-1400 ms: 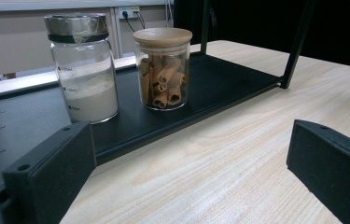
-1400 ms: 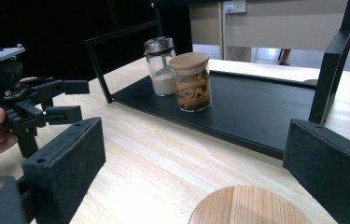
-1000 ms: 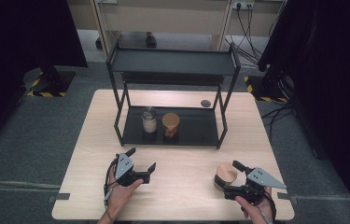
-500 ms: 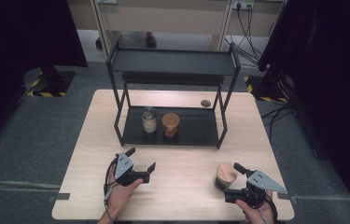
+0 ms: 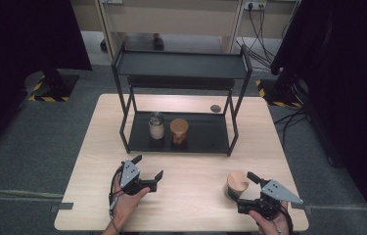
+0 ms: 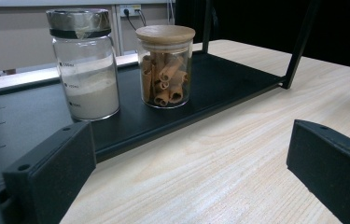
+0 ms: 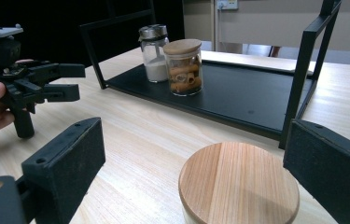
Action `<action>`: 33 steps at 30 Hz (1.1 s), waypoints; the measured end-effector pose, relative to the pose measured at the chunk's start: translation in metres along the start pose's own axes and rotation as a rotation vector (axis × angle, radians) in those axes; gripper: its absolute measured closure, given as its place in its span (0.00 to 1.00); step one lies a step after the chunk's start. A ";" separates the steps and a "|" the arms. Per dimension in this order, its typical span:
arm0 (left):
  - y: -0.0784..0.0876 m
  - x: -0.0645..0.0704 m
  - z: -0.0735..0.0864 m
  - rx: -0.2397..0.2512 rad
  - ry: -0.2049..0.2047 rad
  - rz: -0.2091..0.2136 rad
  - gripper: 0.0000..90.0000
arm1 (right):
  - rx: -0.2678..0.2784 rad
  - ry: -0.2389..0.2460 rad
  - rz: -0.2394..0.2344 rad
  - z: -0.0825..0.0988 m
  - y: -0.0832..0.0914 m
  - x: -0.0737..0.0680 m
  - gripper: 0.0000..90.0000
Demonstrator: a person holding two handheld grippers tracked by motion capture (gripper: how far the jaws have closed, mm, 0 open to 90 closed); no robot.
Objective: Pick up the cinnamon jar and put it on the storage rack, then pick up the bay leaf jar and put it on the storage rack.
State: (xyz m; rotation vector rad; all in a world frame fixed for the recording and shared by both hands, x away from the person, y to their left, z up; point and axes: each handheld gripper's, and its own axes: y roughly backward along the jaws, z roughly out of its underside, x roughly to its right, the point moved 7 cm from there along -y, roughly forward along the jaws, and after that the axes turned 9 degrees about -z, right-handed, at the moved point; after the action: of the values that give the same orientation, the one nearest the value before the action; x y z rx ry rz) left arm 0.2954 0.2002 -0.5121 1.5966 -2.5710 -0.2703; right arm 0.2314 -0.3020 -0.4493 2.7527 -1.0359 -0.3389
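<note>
Nothing much has moved since the earlier frames: both hands and the jar sit where they were.

From the high view, the left tool [image 5: 148,167] rests on the worktop [image 5: 191,196] with its jaws spread wide and nothing between them. The right tool [image 5: 247,188] is at the near right edge, jaws spread, with the jar [image 5: 236,184] between them. A black rack [image 5: 181,98] stands farther back, well apart from both tools.

From the left tool's view, its jaws are wide apart over bare wood. Ahead on the rack's bottom shelf [image 6: 228,79] stand a powder jar [image 6: 86,65] and a stick jar [image 6: 165,65], just beside each other.

From the right tool's view, the jar's wooden lid [image 7: 239,182] sits between the spread jaws. I cannot tell if a jaw touches it. The left tool [image 7: 65,81] shows farther off, empty.
</note>
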 end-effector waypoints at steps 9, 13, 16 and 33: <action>0.001 0.000 0.000 0.000 0.001 0.001 0.01 | 0.007 -0.007 0.009 0.000 0.003 0.001 0.06; 0.000 0.000 0.000 0.001 0.002 0.002 0.01 | 0.015 -0.002 0.015 -0.002 0.006 0.001 0.06; 0.000 -0.001 0.000 -0.003 0.006 -0.003 0.01 | 0.022 -0.008 0.018 -0.001 0.008 0.002 0.06; 0.002 0.000 0.000 0.003 0.000 0.000 0.01 | 0.008 -0.004 0.039 0.001 0.010 0.003 0.06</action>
State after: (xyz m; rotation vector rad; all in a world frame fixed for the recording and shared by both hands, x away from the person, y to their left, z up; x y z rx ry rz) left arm 0.2942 0.2011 -0.5113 1.5976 -2.5728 -0.2665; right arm 0.2269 -0.3112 -0.4479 2.7363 -1.0924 -0.3359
